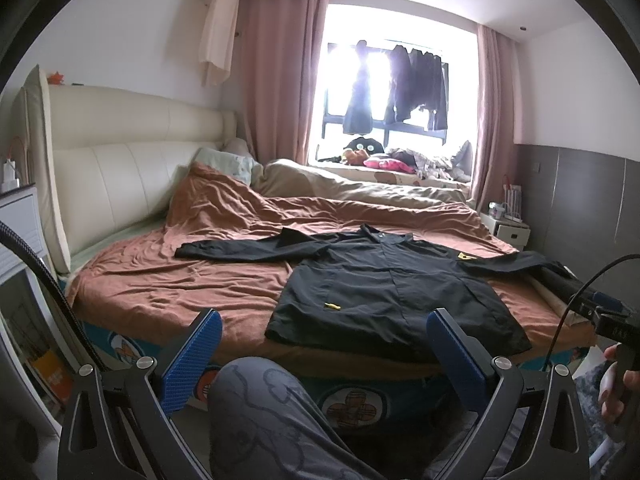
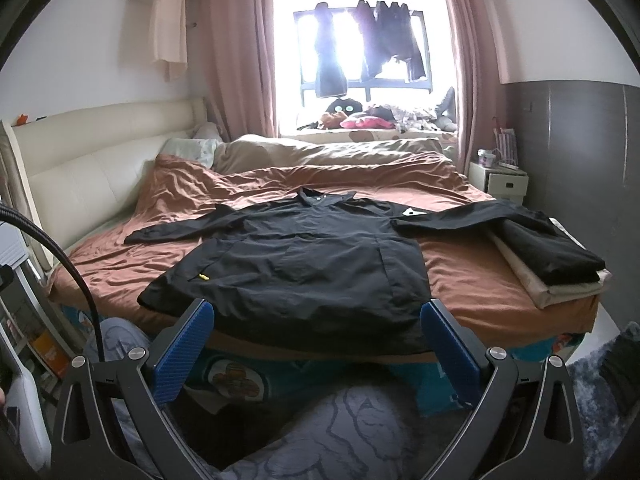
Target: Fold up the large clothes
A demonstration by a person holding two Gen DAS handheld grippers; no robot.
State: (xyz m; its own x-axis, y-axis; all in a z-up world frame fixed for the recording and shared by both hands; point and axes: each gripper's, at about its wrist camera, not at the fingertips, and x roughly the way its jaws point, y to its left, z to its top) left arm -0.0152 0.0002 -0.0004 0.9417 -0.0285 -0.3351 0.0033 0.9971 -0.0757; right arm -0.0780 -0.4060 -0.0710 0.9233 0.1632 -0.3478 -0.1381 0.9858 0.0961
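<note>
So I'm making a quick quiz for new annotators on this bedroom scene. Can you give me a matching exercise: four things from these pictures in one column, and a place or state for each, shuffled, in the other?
Things:
1. black jacket
2. folded dark garment
3. hanging dark clothes
4. left claw

Places or states:
A. in front of the bright window
B. open, holding nothing
C. spread flat on the brown bedsheet, sleeves out to both sides
D. stacked on a folded beige cloth at the bed's right edge

Pairs: 1-C, 2-D, 3-A, 4-B
</note>
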